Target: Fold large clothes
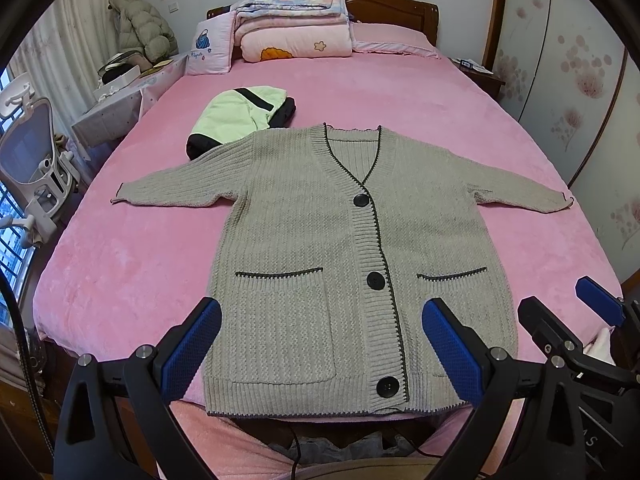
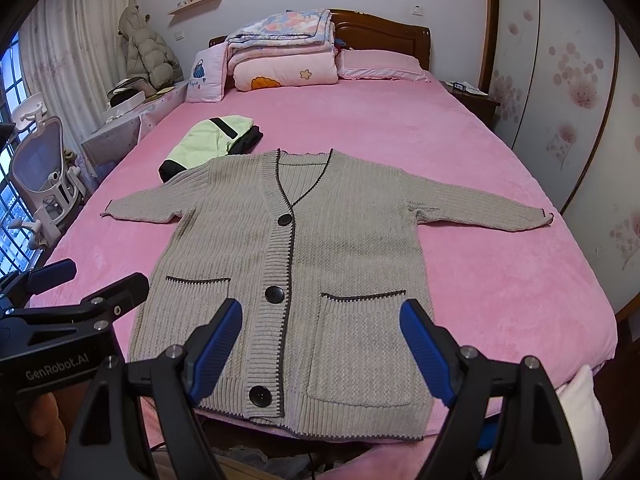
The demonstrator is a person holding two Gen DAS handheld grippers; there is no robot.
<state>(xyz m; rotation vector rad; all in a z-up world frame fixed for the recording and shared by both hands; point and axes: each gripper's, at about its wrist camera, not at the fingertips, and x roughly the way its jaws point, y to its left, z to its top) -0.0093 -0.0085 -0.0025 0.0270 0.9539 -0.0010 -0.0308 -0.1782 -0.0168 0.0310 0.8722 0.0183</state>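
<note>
Left gripper [image 1: 320,354] and right gripper [image 2: 322,354] side by side — jaws spread wide, blue pads [image 1: 192,350] empty.

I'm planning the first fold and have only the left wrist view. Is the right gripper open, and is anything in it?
Observer: The right gripper is open, jaws wide apart with nothing between them, hanging over the grey cardigan near its hem.
Operator: My view hides part of the pocket on that side. Is it flat?
Observer: Yes, that pocket lies flat, its dark-trimmed opening smooth.
Operator: And the hem corner below it?
Observer: The hem corner lies flat, not turned under, right at the near edge of the pink bed.
</note>
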